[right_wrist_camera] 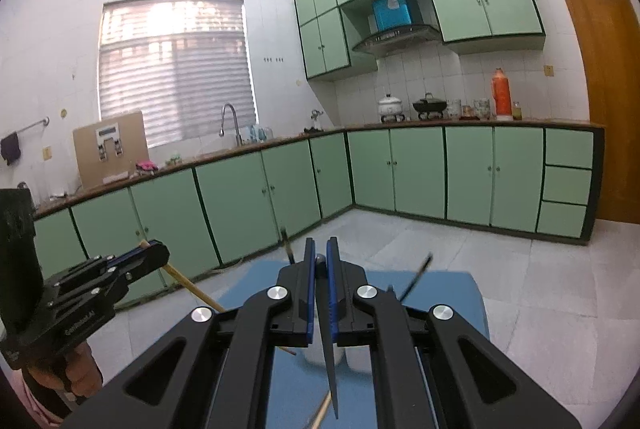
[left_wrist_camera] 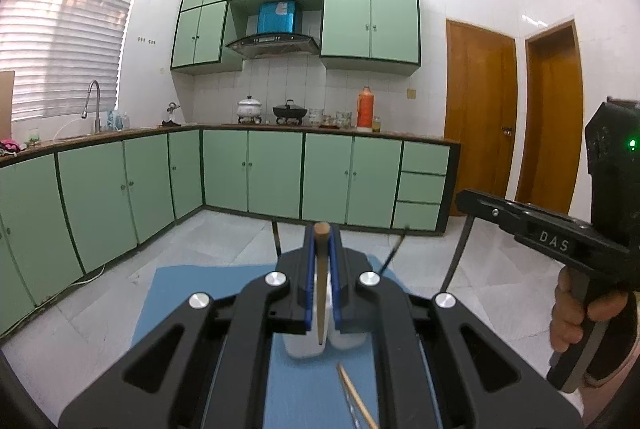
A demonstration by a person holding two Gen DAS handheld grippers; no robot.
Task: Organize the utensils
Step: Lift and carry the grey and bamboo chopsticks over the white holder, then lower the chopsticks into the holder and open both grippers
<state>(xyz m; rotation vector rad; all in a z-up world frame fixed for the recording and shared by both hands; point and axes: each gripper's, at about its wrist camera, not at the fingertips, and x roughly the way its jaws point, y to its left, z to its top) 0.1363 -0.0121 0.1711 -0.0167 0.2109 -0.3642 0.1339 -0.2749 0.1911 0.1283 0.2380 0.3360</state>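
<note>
Space is left around the white holder (left_wrist_camera: pixel 304 345) mid blue mat (left_wrist_camera: pixel 168 309), above which two grippers, left (left_wrist_camera: pixel 322 245) and right (right_wrist_camera: pixel 320 257), are clenched on one wooden chopstick (left_wrist_camera: pixel 321 293) and one black chopstick (right_wrist_camera: pixel 329 361).

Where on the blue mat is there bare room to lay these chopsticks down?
The blue mat is bare right of the white holder; its far-left corner is bare too. Around the holder, it is crowded with loose chopsticks and both claws.

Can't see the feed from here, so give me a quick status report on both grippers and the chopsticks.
Left gripper shut on a wooden chopstick. Right gripper shut on a black chopstick. White holder below on blue mat. Nothing blocking.
</note>
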